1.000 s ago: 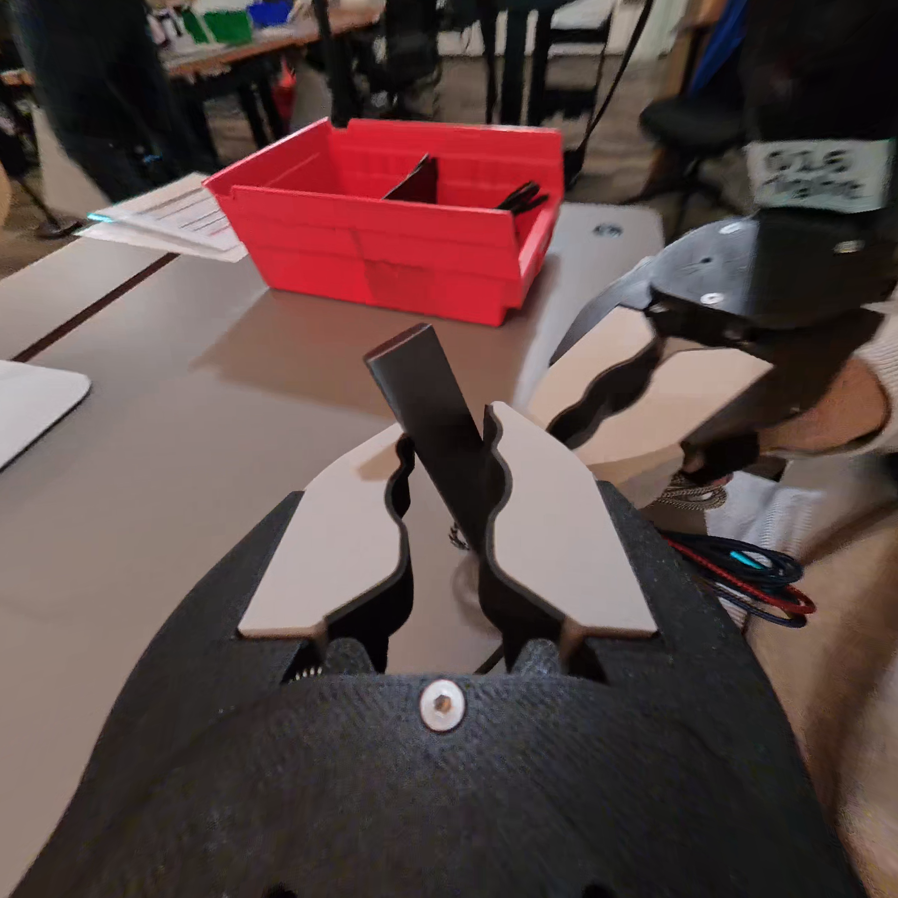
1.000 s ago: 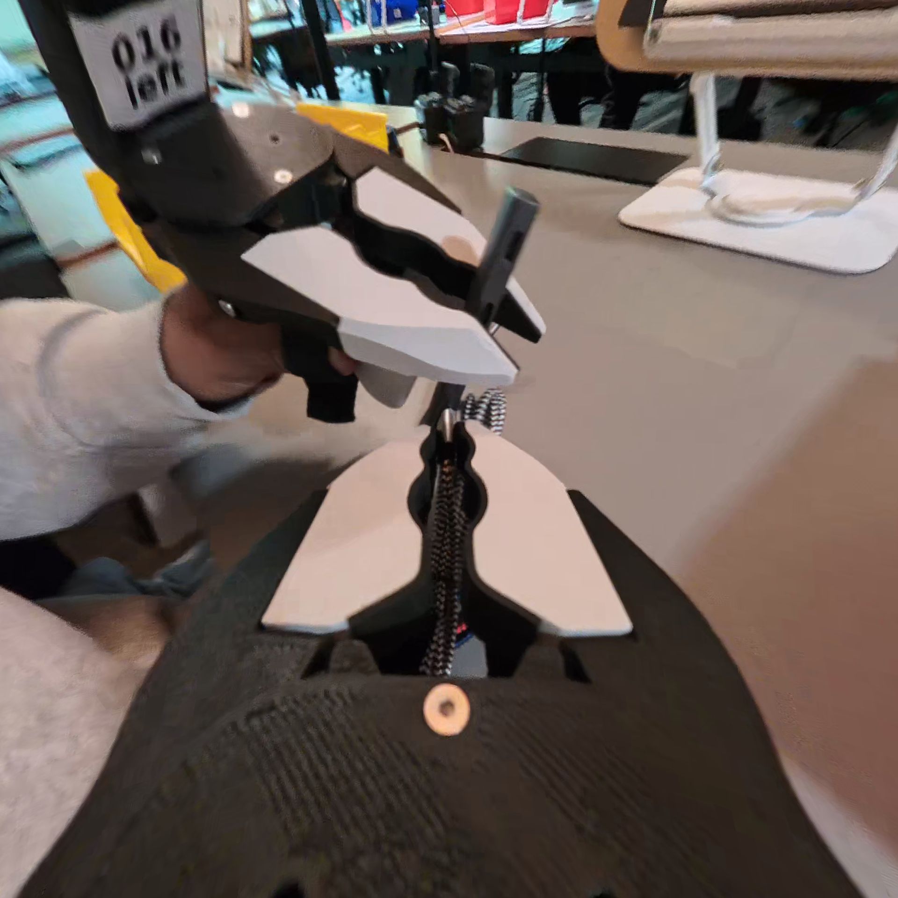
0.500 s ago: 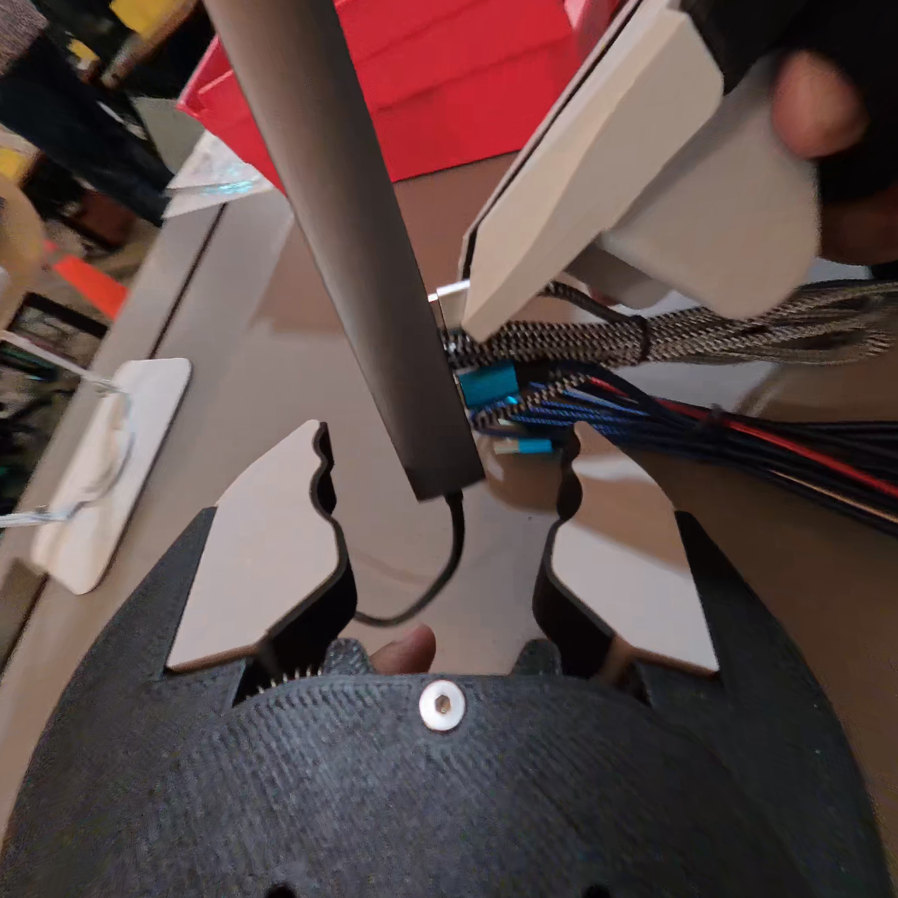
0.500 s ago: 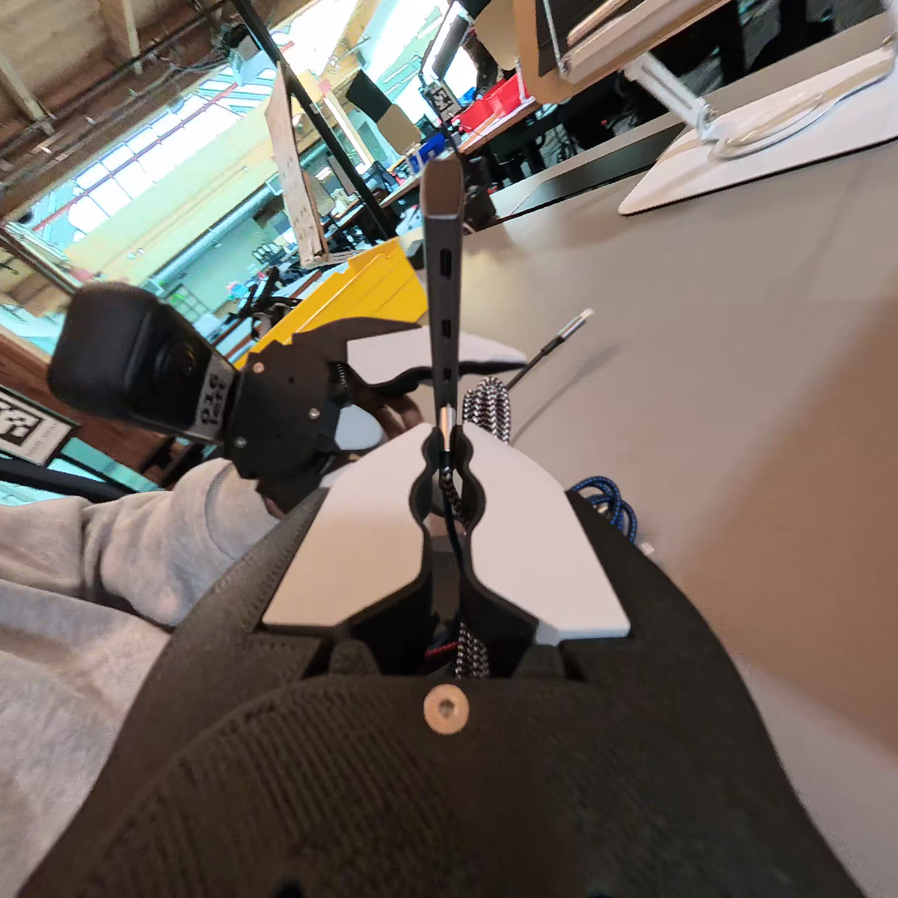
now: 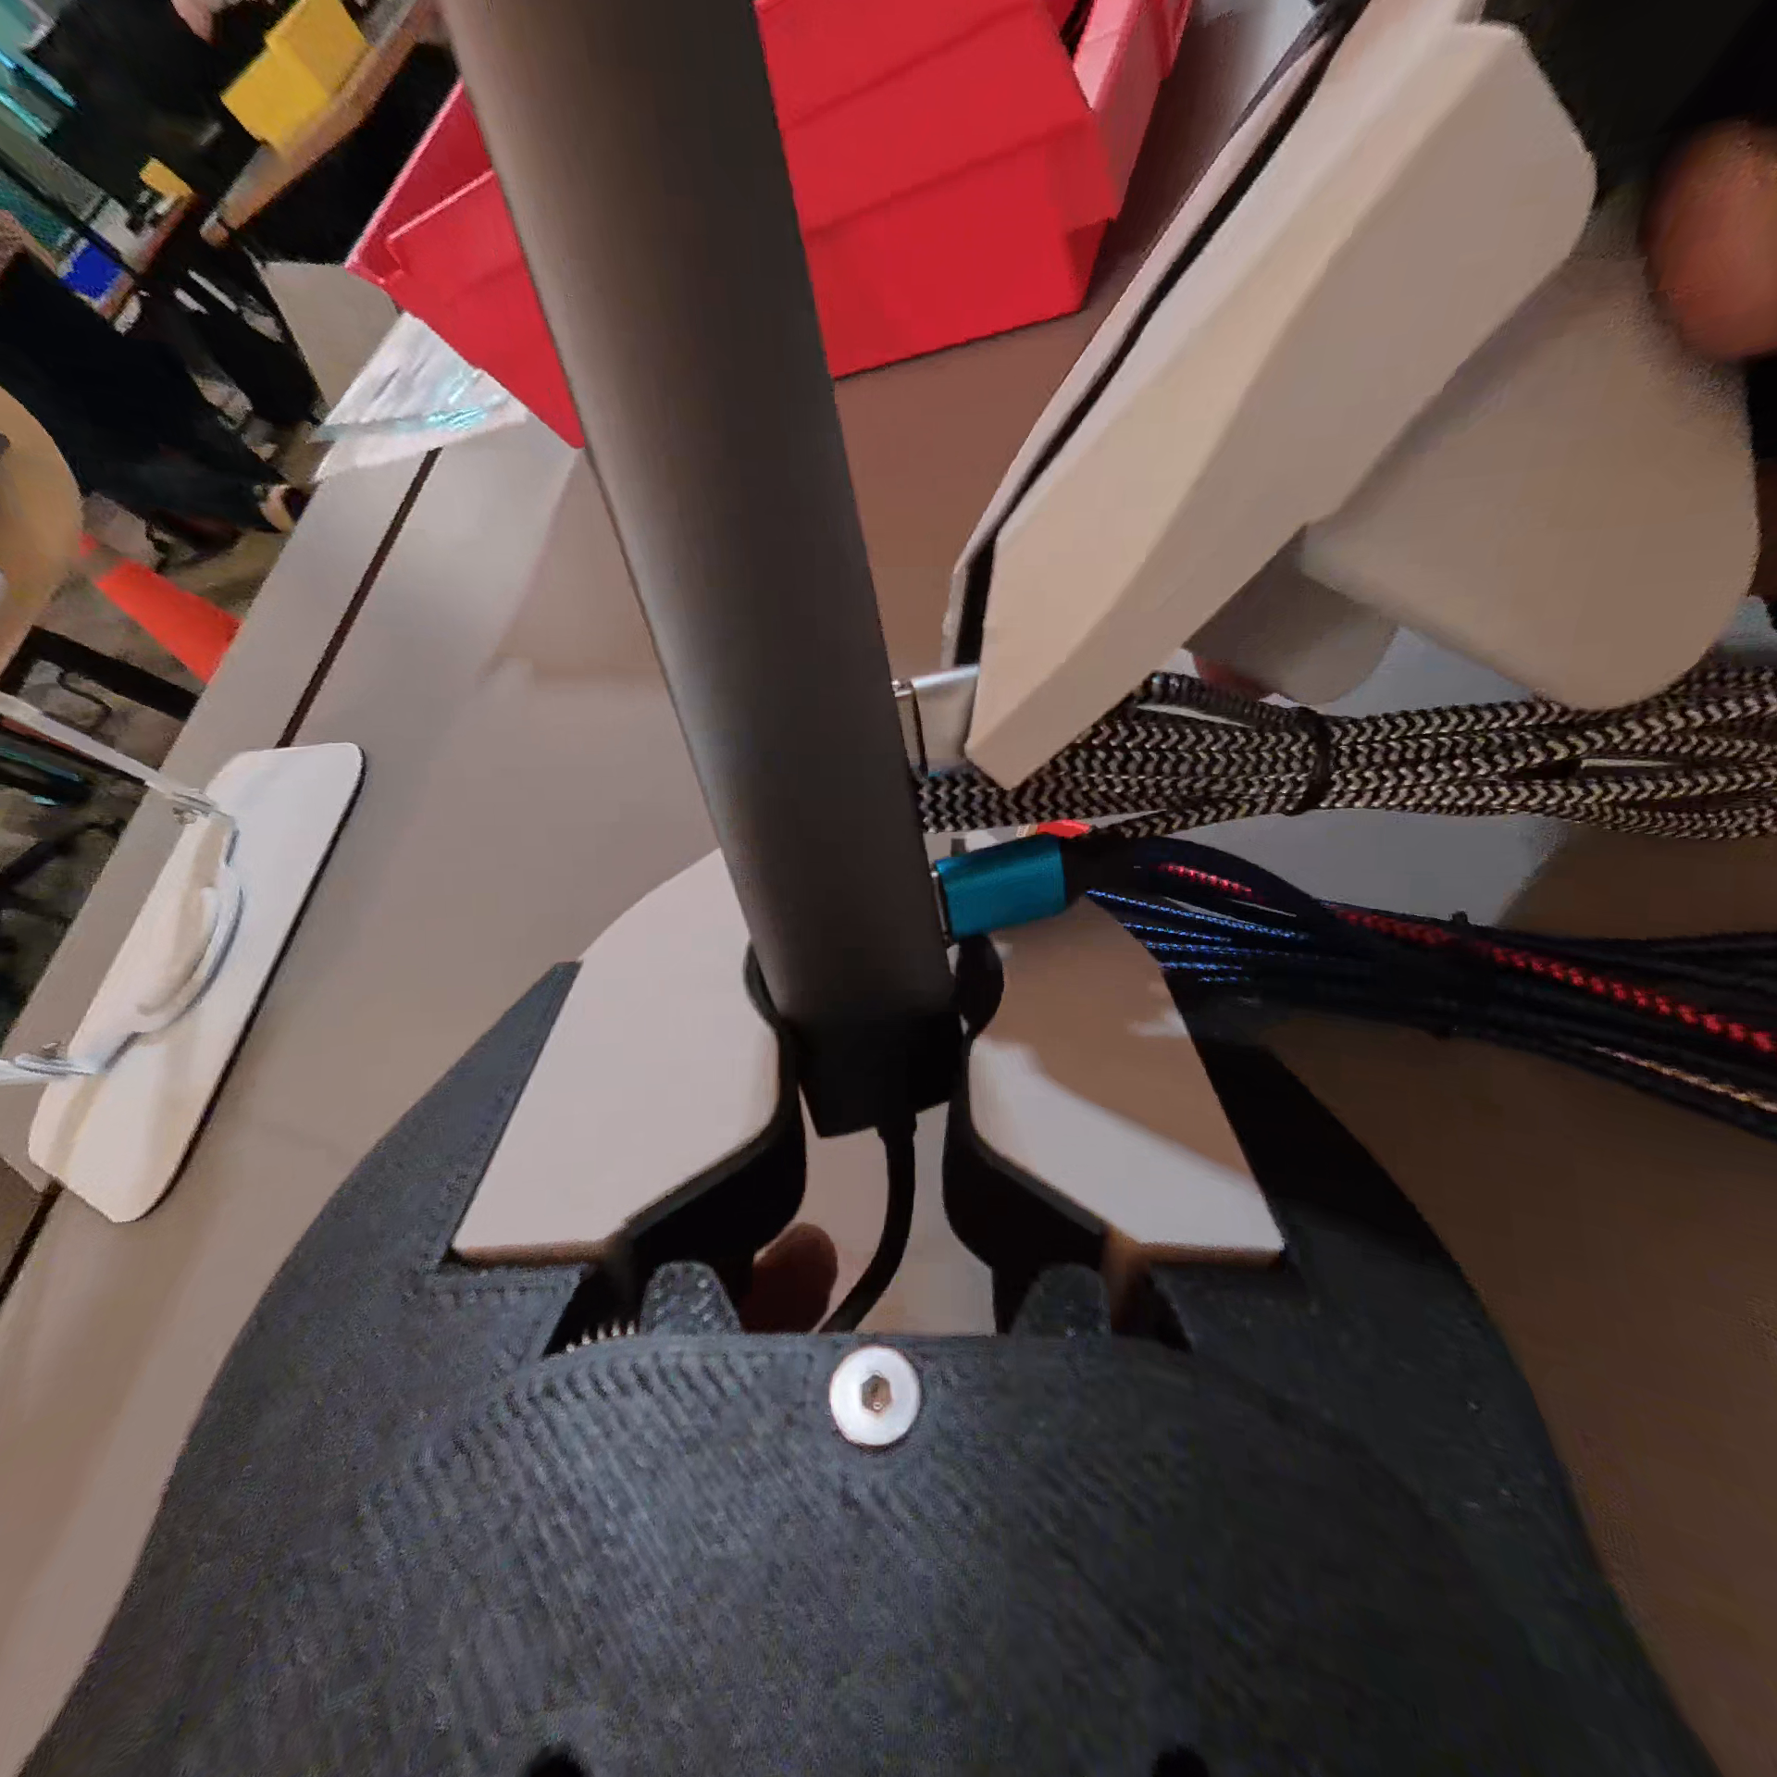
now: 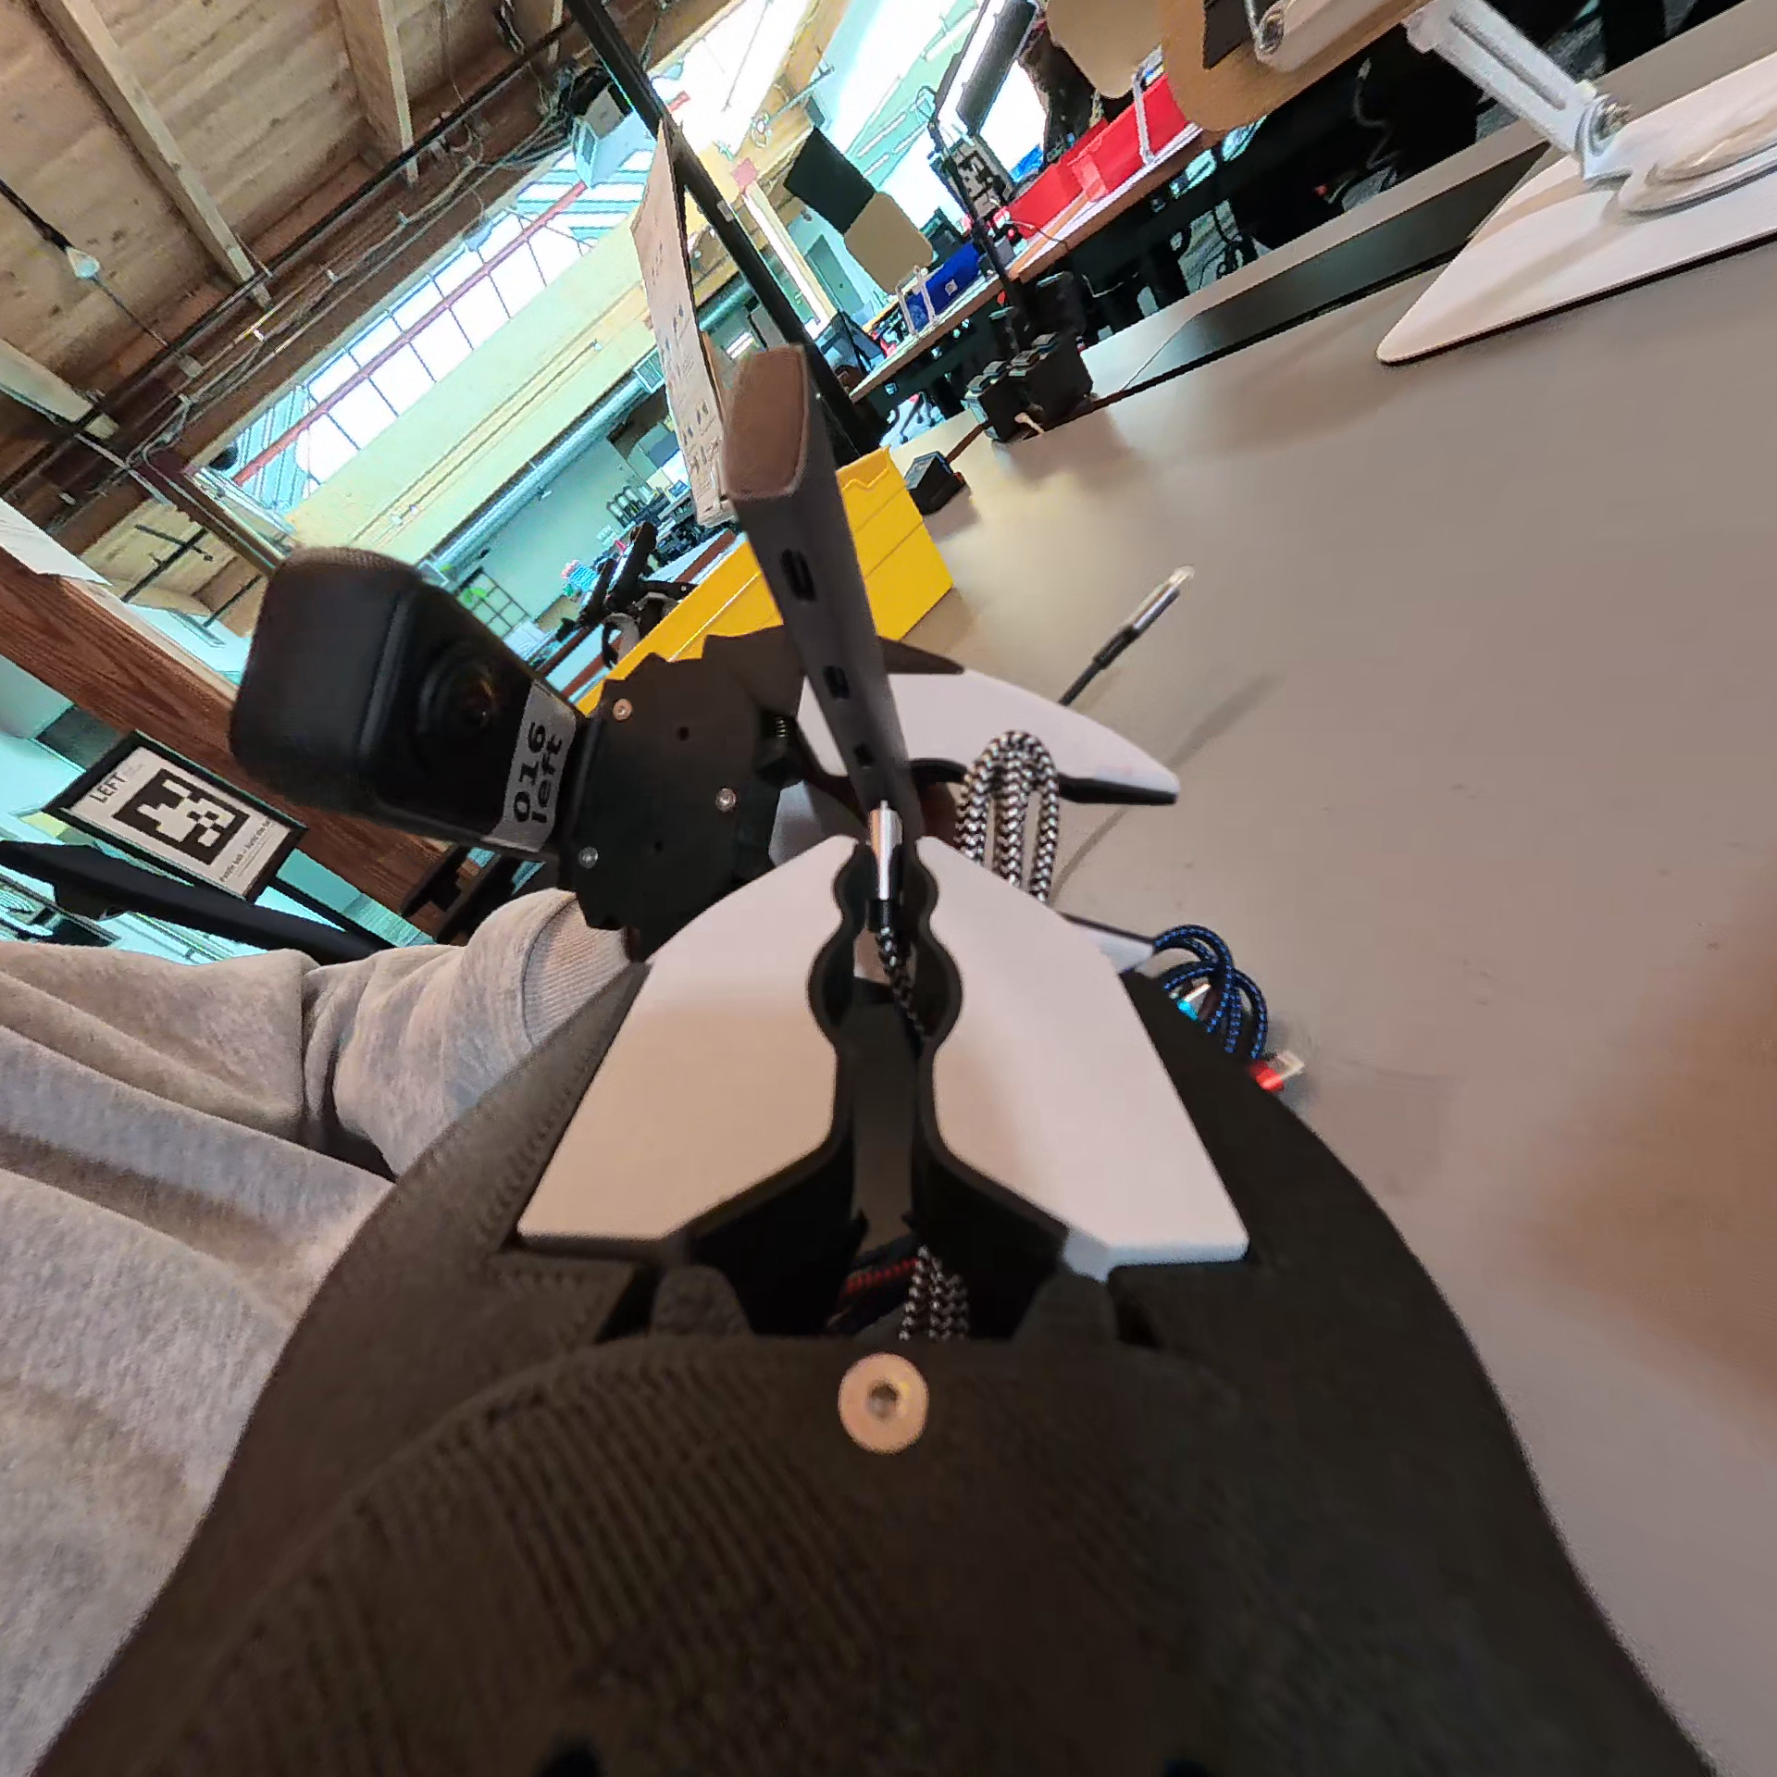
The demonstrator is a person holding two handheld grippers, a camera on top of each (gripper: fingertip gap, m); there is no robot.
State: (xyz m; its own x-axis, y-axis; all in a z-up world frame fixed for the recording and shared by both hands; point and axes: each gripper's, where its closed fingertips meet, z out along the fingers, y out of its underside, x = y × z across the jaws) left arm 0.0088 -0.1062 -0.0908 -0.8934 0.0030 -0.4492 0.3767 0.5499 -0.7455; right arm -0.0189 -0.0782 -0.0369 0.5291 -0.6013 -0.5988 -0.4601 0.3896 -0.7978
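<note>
Slim dark grey hub (image 5: 692, 481) upright above the worktop (image 5: 462, 692), left hand-held gripper (image 5: 870, 990) clamped on its base, right hand-held gripper (image 6: 880, 856) pinching a braided cable's plug (image 6: 883, 851) at its side, blue plug (image 5: 1000, 880) already in, red bin (image 5: 913, 173) behind

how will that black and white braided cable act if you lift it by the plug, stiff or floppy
Probably floppy: the braided cable lies folded in loops, cinched by a tie. Likely it would dangle as one bundle rather than unspool. Its metal plug, pinched in the right gripper jaws, looks smooth and could slip.
</note>
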